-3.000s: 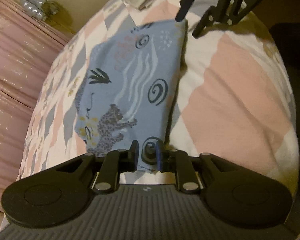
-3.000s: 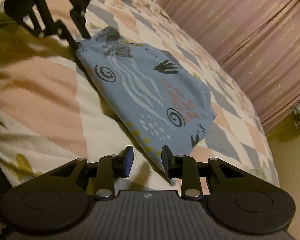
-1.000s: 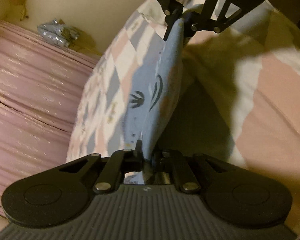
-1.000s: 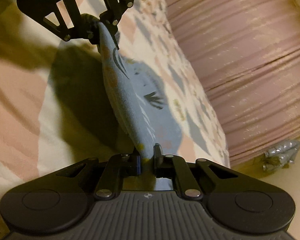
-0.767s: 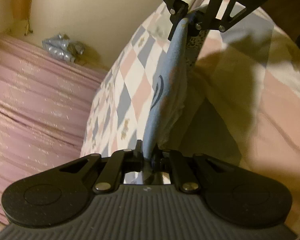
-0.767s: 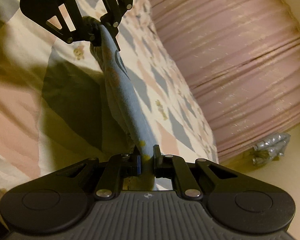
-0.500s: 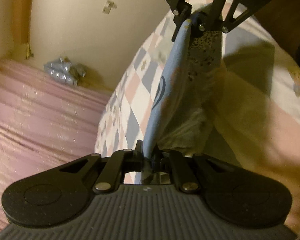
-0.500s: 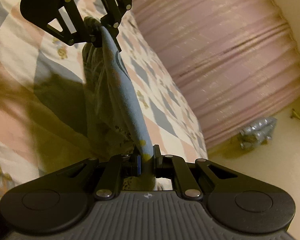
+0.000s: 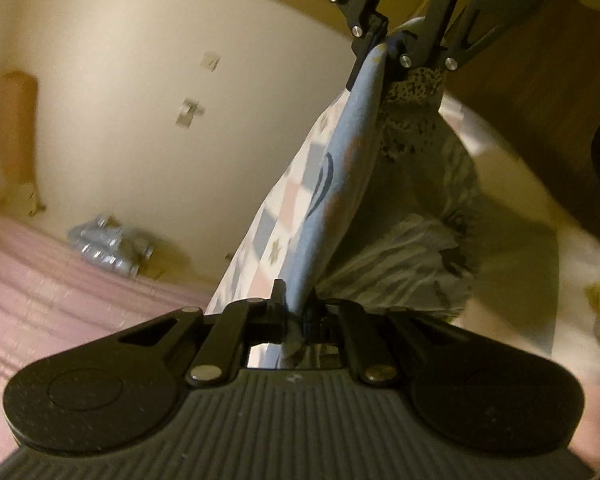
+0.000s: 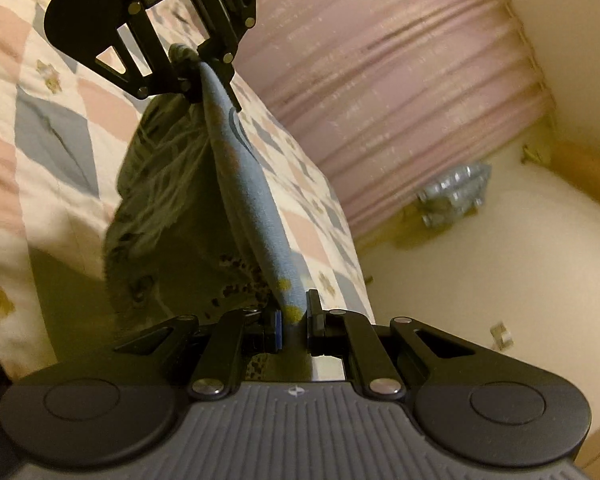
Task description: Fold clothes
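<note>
Above the patchwork bed cover (image 10: 60,128), beside pink curtains (image 10: 400,92), my left claw (image 9: 296,316) and right claw (image 10: 294,322) each pinch the blue cloth (image 10: 256,200), stretched taut between them, hanging clear.

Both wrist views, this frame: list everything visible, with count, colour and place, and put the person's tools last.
Blue printed garment: one, blue with dark and pink print and a paler inside, stretched taut in the air between the two tools, the rest hanging below.
Bedcover: one, white with pink and grey-blue diamonds, under the garment.
Curtain: one, pink and pleated, beyond the bed.
Silver crinkled bundle: one, silver, at the foot of the curtain by the wall.
Wall: cream, with a few small pale marks.
Left tool: one, black, shut on one end of the garment's top edge.
Right tool: one, black with blue pads, shut on the other end.
</note>
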Available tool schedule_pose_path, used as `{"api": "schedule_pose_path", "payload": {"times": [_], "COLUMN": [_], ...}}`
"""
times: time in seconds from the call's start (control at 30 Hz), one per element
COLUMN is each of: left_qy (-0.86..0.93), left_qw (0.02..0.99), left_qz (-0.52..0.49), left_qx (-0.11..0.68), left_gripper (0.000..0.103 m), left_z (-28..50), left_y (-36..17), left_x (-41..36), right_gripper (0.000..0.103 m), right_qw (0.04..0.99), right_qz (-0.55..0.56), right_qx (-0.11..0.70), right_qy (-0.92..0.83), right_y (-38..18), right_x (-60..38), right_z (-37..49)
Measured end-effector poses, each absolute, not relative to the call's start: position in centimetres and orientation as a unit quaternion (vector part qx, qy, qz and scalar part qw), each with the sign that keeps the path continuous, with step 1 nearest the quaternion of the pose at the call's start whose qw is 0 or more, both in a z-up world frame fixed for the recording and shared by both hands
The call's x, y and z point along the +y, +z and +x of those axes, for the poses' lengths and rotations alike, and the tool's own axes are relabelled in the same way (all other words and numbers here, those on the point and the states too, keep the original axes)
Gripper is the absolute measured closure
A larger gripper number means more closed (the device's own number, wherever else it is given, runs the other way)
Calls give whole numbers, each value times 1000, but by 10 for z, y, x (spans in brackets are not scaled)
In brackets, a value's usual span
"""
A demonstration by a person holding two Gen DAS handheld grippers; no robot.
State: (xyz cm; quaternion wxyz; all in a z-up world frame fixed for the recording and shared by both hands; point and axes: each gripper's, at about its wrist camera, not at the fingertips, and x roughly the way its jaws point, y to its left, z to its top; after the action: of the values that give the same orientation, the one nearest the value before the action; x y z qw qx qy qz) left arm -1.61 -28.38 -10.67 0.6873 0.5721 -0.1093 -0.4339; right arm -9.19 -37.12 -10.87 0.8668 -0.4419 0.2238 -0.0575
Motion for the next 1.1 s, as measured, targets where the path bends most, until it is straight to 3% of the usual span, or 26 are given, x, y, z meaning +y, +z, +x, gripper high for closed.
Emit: {"api": "schedule_pose_path", "payload": {"times": [0.23, 0.47, 0.7, 0.8, 1.0, 1.1], "left_qy": [-475, -467, -413, -433, -467, -468], "left_qw": [664, 673, 719, 715, 654, 656], "left_qz": [565, 555, 513, 513, 586, 583], "left_qx": [-116, -143, -224, -194, -107, -99], "left_gripper": [97, 97, 97, 97, 96, 96], "left_z": [10, 87, 164, 182, 203, 207], "left_y": [-117, -110, -64, -107, -247, -268], "left_x": [-348, -429, -501, -519, -551, -556], "right_gripper": [96, 96, 96, 95, 96, 95], "right_qw": [866, 867, 849, 849, 844, 838], "right_qz": [-419, -416, -471, -472, -448, -446], "right_qx": [260, 258, 159, 145, 271, 297], "right_qy": [-77, -97, -180, -190, -118, -96], "right_y": [-111, -97, -48, -66, -194, -223], "right_x": [-422, -491, -554, -567, -574, -575], "right_z": [-92, -32, 45, 59, 84, 83]}}
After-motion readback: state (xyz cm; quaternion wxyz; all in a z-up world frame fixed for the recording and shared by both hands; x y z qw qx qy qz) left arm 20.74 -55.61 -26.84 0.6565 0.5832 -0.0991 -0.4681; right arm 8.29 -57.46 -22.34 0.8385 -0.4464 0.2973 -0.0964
